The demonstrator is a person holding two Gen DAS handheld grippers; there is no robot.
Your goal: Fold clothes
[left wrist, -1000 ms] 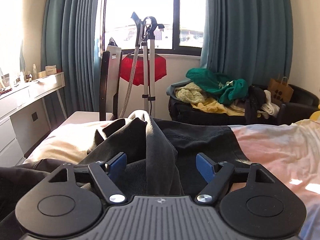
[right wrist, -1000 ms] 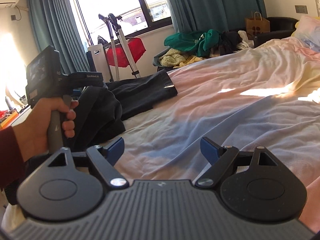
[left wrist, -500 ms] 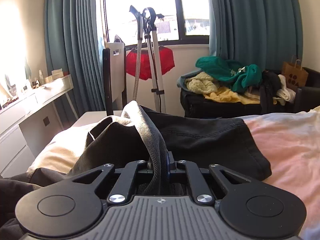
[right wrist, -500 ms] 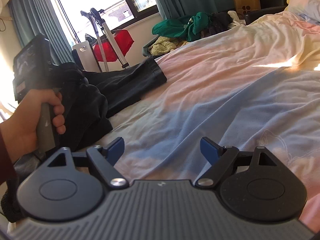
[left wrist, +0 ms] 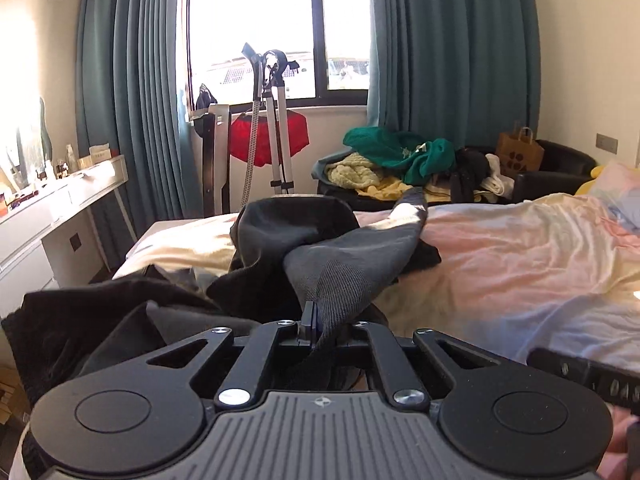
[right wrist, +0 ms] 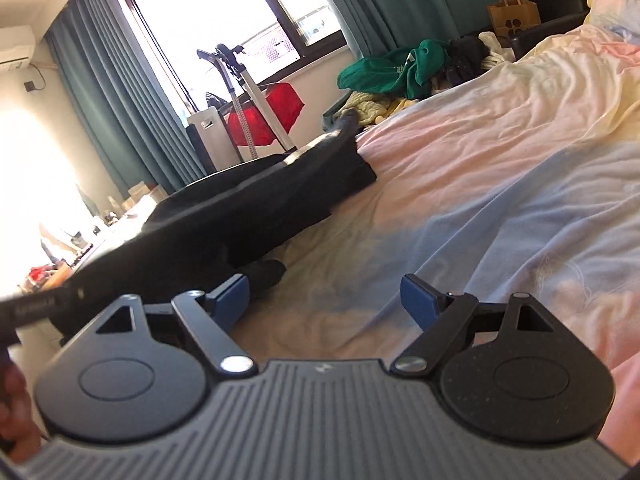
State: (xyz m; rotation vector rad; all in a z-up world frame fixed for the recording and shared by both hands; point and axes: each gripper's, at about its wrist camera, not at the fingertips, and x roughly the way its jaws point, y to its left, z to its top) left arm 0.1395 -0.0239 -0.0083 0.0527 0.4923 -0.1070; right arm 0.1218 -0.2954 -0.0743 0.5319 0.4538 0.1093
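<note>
Dark garment (left wrist: 340,264) now lifted off bed (left wrist: 520,248), pinched in left tool (left wrist: 312,326); right tool (right wrist: 325,300) spread, beside it.

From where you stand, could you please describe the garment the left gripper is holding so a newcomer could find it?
Start at the bed with its pink and cream sheet, then look to its near corner, toward the window. There the dark grey garment is pinched in the left gripper, one fold raised. It is the only clothing on the bed.

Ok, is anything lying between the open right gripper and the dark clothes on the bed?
Nothing visible. Only bare bedsheet lies between the right gripper and the dark clothes, whose nearest fold sits just past its left finger.
</note>
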